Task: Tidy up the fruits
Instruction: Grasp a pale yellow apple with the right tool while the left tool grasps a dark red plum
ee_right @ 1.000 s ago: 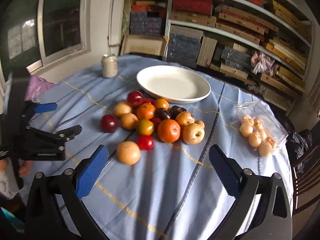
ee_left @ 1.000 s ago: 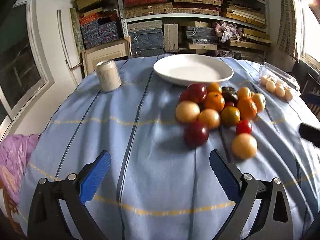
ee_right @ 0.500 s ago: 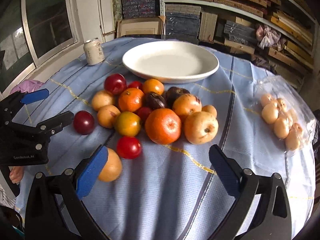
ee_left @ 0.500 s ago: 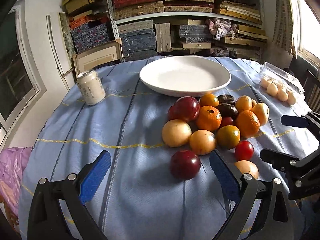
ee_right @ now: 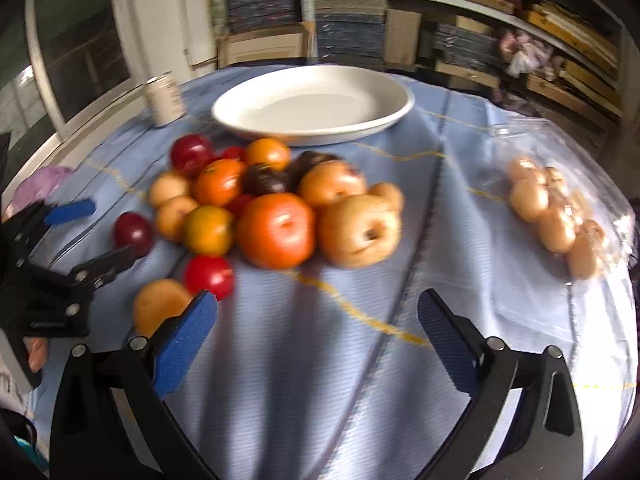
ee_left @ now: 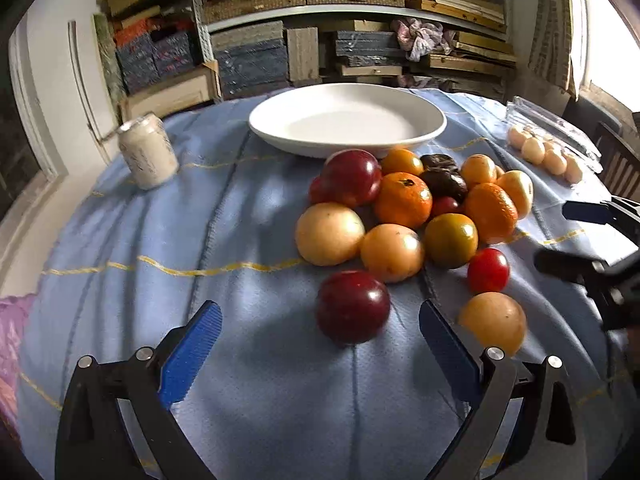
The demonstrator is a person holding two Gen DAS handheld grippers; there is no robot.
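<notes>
From my left tool (ee_left: 320, 344), spread wide and holding nothing, a glossy dark red plum (ee_left: 353, 306) sits just ahead between the ribbed blue pads (ee_left: 188, 360), touching neither. Beyond it the round fruits (ee_left: 404, 208) cluster on the blue woven cloth of the table (ee_left: 160, 240): smooth yellow ones, dimpled oranges, 2 wrinkled dark ones. A shallow white plate (ee_left: 348, 120), glazed and oval, lies past the pile; a pale can (ee_left: 148, 151) stands ahead to the left.

From my right tool (ee_right: 318, 340), also released and empty, the view is blurred. A yellow fruit (ee_right: 158, 310) sits just behind the left pad (ee_right: 184, 344), a small red one (ee_right: 209, 276) beside it. Ahead to the right, pale round fruits lie in a clear plastic pack (ee_right: 560, 216). My left tool (ee_right: 76, 248) shows at the left edge.
</notes>
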